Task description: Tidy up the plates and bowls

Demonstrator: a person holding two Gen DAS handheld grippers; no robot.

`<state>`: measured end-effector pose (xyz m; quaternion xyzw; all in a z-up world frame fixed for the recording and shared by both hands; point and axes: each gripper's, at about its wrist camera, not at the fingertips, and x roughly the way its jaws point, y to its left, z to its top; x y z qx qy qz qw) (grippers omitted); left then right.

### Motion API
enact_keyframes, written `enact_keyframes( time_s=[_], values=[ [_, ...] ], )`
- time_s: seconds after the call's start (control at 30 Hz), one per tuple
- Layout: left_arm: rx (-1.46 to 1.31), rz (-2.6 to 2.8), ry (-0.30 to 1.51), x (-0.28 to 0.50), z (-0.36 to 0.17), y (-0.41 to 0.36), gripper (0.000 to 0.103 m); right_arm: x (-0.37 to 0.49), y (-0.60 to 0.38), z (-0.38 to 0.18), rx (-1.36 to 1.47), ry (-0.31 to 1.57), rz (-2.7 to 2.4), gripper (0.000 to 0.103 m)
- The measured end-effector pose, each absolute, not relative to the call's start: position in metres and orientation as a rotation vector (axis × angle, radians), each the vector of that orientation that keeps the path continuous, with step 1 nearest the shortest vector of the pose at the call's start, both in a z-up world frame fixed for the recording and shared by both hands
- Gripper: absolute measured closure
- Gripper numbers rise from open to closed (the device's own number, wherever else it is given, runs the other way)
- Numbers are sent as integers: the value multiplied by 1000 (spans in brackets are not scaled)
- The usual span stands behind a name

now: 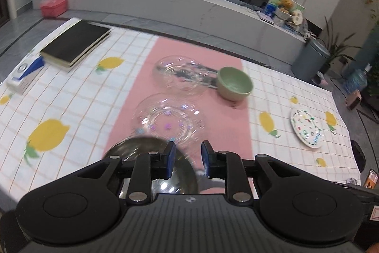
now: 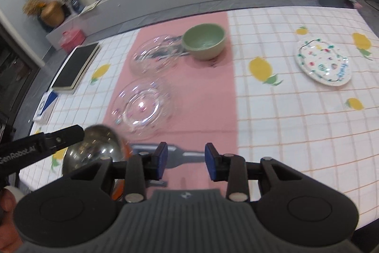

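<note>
A steel bowl (image 1: 139, 148) (image 2: 94, 148) sits at the near end of the pink runner (image 1: 146, 77). My left gripper (image 1: 188, 158) hovers over its right rim, open, with its pads clear of the rim. Beyond it lie a clear glass dish (image 1: 168, 120) (image 2: 142, 108), a second glass bowl (image 1: 177, 75) (image 2: 156, 53) and a green bowl (image 1: 234, 82) (image 2: 205, 40). A patterned plate (image 1: 306, 127) (image 2: 323, 61) lies alone at the right. My right gripper (image 2: 186, 158) is open above the bare runner with nothing between its fingers. A left gripper finger (image 2: 64, 135) reaches in over the steel bowl.
A black book (image 1: 75, 42) (image 2: 75, 65) and a blue and white box (image 1: 23, 75) lie at the table's far left. A phone (image 1: 370, 178) sits by the right edge. An orange edge (image 2: 118, 189) shows under the steel bowl. A hand (image 2: 7, 203) holds the left gripper.
</note>
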<state>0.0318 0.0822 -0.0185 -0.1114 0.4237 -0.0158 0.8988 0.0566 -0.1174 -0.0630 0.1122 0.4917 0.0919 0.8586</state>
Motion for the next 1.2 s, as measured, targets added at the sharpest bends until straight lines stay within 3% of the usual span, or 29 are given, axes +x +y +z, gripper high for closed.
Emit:
enact_keyframes(
  time_s=[0.5, 1.2],
  values=[
    [-141, -113, 863, 114, -6, 23, 66, 126, -161, -42, 221, 939, 124, 61],
    [-193, -88, 856, 220, -59, 18, 66, 231, -181, -101, 306, 820, 77, 61]
  ],
)
